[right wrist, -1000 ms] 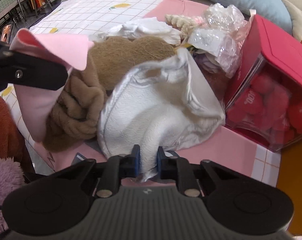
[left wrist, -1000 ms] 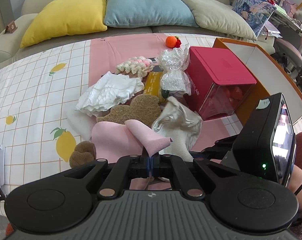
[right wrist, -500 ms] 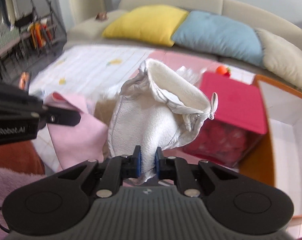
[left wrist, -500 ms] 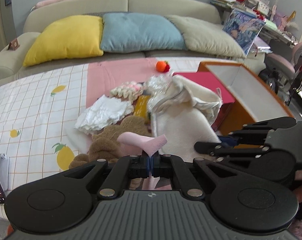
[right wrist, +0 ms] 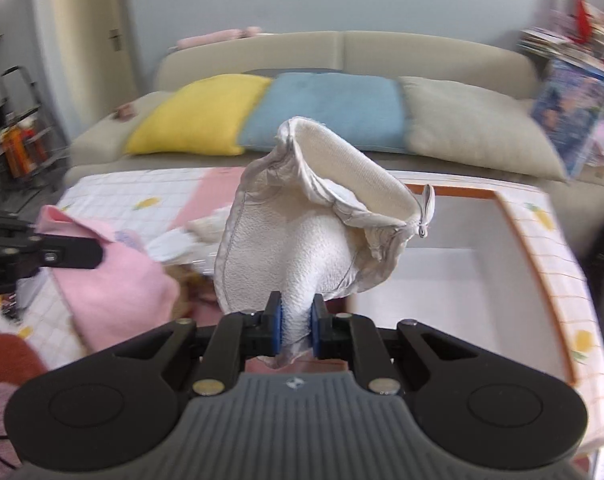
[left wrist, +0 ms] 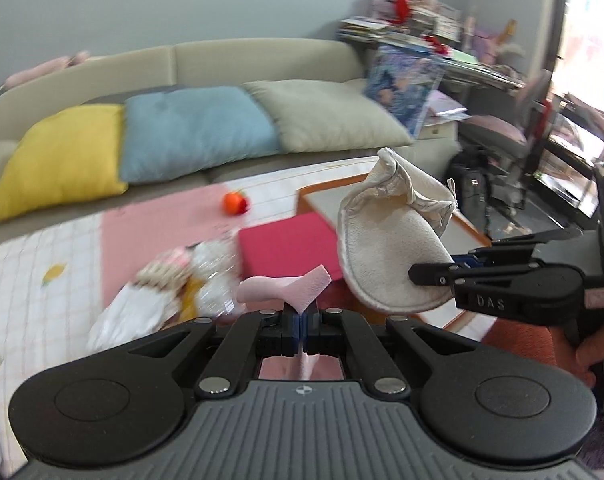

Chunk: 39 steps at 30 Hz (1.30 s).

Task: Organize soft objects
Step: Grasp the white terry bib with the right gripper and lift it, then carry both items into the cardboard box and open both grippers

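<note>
My left gripper (left wrist: 301,322) is shut on a pink cloth (left wrist: 286,288) and holds it in the air; the cloth also hangs at the left of the right wrist view (right wrist: 114,280). My right gripper (right wrist: 295,326) is shut on a white mitt-like cloth (right wrist: 318,224), lifted above the orange-rimmed white box (right wrist: 454,256). The mitt (left wrist: 390,248) and the right gripper (left wrist: 434,274) show at the right of the left wrist view. A pile of soft items (left wrist: 162,300) lies on the bed below.
A red lidded box (left wrist: 286,244) stands beside the orange-rimmed box (left wrist: 326,200). An orange ball (left wrist: 235,203) lies on the pink sheet. Yellow (left wrist: 58,160), blue and beige cushions line the sofa. Shelves and a cluttered desk stand at the right.
Both grippers have risen well above the bed with their cloths. The white mitt has moved right, over the orange-rimmed box. The pile has dropped away below.
</note>
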### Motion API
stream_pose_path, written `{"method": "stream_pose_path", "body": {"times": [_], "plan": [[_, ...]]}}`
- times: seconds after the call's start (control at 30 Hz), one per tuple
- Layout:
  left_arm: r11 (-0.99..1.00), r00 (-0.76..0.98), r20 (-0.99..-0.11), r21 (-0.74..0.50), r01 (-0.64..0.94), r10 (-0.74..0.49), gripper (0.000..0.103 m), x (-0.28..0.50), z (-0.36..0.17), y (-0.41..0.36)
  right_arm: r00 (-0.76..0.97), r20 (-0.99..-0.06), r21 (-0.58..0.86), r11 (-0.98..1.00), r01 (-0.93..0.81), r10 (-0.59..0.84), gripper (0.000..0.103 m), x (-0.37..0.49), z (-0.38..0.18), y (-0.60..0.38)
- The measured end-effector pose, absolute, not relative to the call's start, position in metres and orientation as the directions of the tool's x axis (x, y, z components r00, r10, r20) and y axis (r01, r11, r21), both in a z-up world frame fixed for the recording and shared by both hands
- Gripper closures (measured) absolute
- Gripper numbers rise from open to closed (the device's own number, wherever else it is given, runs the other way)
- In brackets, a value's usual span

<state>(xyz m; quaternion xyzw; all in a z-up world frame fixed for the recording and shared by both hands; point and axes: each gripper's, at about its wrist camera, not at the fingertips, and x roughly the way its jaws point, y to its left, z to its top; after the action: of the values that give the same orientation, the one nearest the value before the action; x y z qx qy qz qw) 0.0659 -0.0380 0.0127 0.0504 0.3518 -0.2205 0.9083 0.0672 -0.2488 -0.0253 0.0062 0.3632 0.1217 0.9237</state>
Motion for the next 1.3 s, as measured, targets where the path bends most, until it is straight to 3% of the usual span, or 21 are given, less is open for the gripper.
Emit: {"method": "stream_pose_path", "body": {"times": [0.23, 0.57, 0.97, 1.3], "plan": [[0.82, 0.617, -0.635, -0.045, 0.571, -0.464, 0.102, 0.088, 0.022, -0.096, 0.673, -0.729, 0.082, 0.992, -0.096, 0.125, 0.091, 0.091, -0.03, -0.306], [0.723, 0.527, -0.624, -0.091, 0.684, -0.577, 0.102, 0.133, 0.02, -0.175, 0.549, -0.834, -0.017, 0.994, -0.108, 0.045, 0.088, 0.133, -0.046, -0.348], [0.714, 0.39, -0.771, -0.117, 0.69, -0.503, 0.102, 0.178, -0.05, -0.217, 0.393, -0.919, -0.092, 0.982, -0.163, -0.021, 0.086, 0.163, -0.095, -0.368], [0.717, 0.376, -0.85, -0.003, 0.697, -0.369, 0.101, 0.184, -0.077, -0.223, 0.329, -0.944, -0.083, 0.982, -0.167, -0.024, 0.079, 0.173, -0.118, -0.37]]}}
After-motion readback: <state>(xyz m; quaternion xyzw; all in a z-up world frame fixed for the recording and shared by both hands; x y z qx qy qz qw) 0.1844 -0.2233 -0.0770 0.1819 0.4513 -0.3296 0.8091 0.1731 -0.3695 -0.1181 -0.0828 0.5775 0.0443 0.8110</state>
